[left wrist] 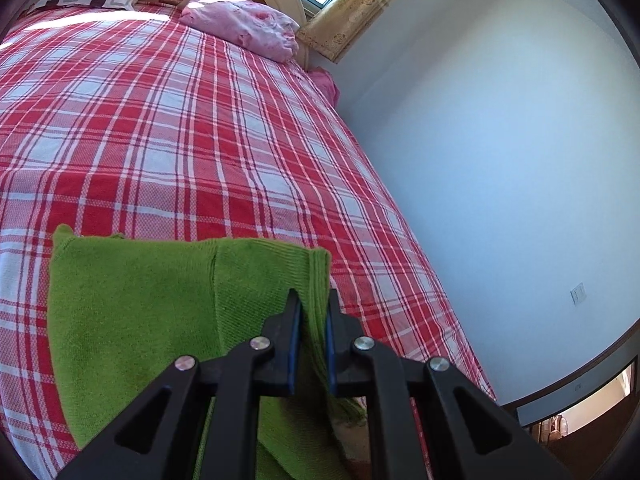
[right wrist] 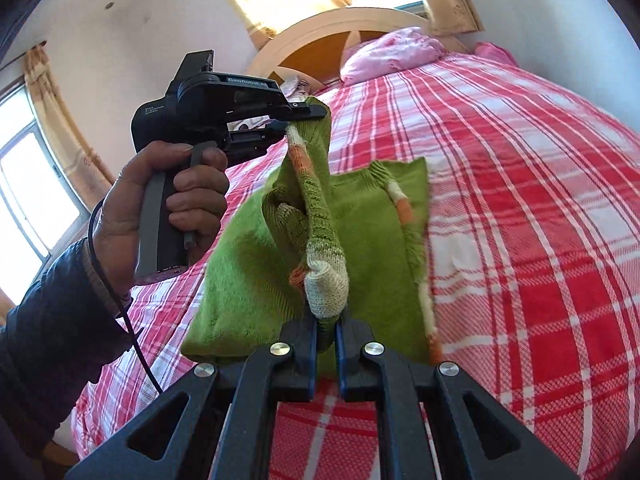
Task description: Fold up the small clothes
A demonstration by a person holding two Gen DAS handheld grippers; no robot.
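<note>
A small green knitted sweater (left wrist: 136, 304) with white and orange striped trim lies partly on the red and white plaid bed. My left gripper (left wrist: 313, 300) is shut on the sweater's ribbed edge. In the right wrist view the sweater (right wrist: 368, 240) hangs between both grippers, lifted off the bed at its near edge. My right gripper (right wrist: 327, 320) is shut on a striped cuff end. My left gripper (right wrist: 298, 118) shows there too, held in a hand, pinching the sweater higher up.
The plaid bed cover (left wrist: 180, 128) fills the area ahead. A pink pillow (left wrist: 244, 26) lies near the headboard (right wrist: 352, 28). A white wall (left wrist: 500, 160) runs along the bed's right side. Curtained windows (right wrist: 24, 184) stand at left.
</note>
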